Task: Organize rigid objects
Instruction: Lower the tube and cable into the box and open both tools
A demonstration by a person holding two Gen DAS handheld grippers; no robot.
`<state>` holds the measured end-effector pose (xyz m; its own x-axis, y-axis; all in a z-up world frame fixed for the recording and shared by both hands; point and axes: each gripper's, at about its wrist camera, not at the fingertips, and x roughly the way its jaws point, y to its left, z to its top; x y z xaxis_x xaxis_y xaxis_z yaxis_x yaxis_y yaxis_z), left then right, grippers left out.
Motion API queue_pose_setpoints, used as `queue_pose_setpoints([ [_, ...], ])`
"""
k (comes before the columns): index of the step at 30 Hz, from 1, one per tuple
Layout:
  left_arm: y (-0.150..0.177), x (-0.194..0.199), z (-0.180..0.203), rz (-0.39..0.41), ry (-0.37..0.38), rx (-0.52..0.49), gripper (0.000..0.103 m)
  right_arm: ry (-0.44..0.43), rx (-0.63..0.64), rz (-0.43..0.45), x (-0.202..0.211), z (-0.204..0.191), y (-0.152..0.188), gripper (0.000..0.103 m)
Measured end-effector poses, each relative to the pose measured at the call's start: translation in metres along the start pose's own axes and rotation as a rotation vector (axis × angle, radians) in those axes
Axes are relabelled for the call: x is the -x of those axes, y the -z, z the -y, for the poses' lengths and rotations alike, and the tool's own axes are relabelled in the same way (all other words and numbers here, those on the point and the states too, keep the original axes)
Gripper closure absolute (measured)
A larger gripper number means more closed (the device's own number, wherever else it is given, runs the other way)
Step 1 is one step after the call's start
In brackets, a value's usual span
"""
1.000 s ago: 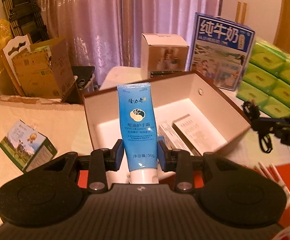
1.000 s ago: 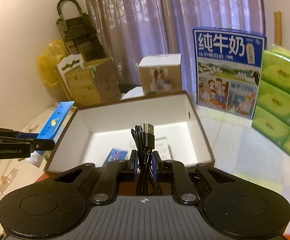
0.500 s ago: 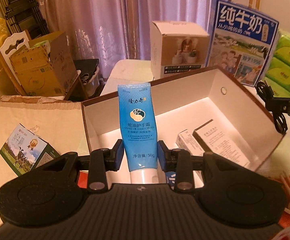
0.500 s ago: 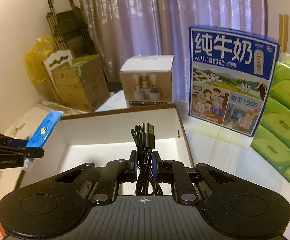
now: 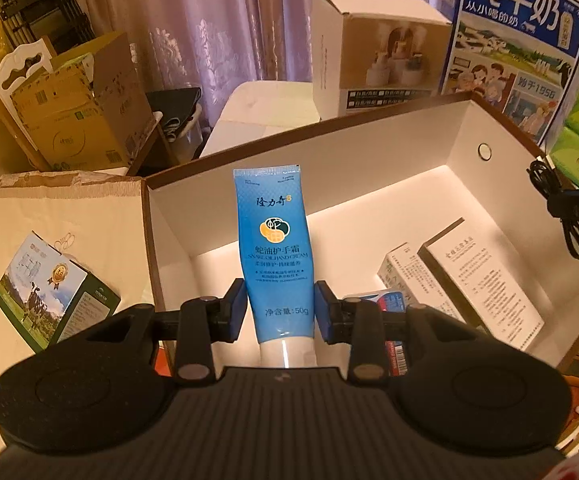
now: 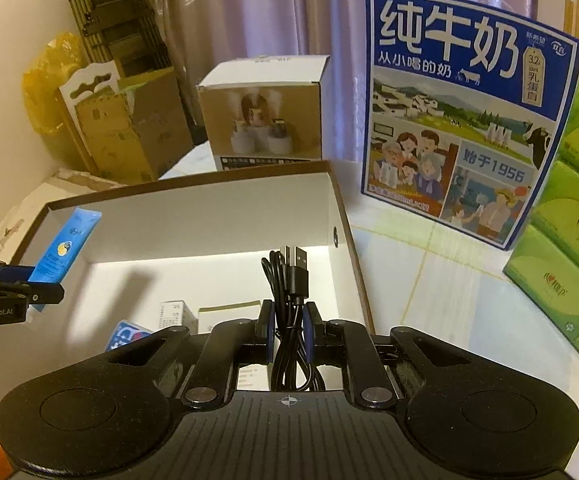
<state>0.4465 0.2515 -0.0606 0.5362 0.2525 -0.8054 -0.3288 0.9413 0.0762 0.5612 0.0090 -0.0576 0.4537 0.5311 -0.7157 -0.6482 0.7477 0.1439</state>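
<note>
Item 1: my left gripper [image 5: 279, 312], lower centre of the left wrist view, was clamped on the blue hand-cream tube [image 5: 275, 252]. The tube stood upright, crimped end up, over the near left part of the open white box [image 5: 369, 152].

Item 2: my right gripper [image 6: 288, 330], lower centre of the right wrist view, was pinched narrowly on a coiled black USB cable [image 6: 289, 280]. Its plugs pointed up, and it hung over the right side of the box.

Item 3: box contents. I logged two white cartons [image 5: 477, 280] lying side by side at centre right of the left view. A small blue-and-red pack [image 5: 389, 304] lay just left of them, partly hidden behind a finger.

Item 4: surroundings. A blue milk carton case [image 6: 461, 120] stood at upper right. Green tissue packs [image 6: 569, 220] were stacked along the right edge. A white product box [image 6: 265, 116] sat behind the open box. A small green-and-blue carton [image 5: 49, 292] lay at left in the left view.
</note>
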Motion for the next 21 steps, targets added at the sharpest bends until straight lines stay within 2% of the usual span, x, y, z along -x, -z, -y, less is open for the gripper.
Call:
queue_pose_setpoints([
  [3,0.000,-0.006,-0.001,-0.016,0.001,0.005,0.070,-0.001,0.007,-0.003,-0.004,0.001,0.000,0.093],
  [7,0.002,-0.009,0.000,-0.023,-0.008,-0.009,0.059,0.010,0.016,-0.002,-0.006,0.001,-0.001,0.092],
  [9,0.003,-0.007,-0.001,-0.019,-0.006,-0.007,0.057,0.025,0.021,-0.014,-0.007,0.001,-0.001,0.091],
  [12,0.003,-0.001,-0.002,-0.010,0.005,0.006,0.057,0.030,0.014,-0.014,-0.003,0.003,0.000,0.078],
  [14,0.002,0.004,-0.004,-0.002,0.010,0.014,0.057,0.019,0.006,0.003,0.004,0.004,0.001,0.065],
  [16,0.002,0.009,-0.004,0.003,0.014,0.019,0.057,0.013,0.004,0.021,0.012,0.003,0.003,0.058],
  [21,0.003,0.020,-0.002,0.010,0.018,0.025,0.057,-0.003,0.003,0.044,0.025,0.000,0.005,0.054],
])
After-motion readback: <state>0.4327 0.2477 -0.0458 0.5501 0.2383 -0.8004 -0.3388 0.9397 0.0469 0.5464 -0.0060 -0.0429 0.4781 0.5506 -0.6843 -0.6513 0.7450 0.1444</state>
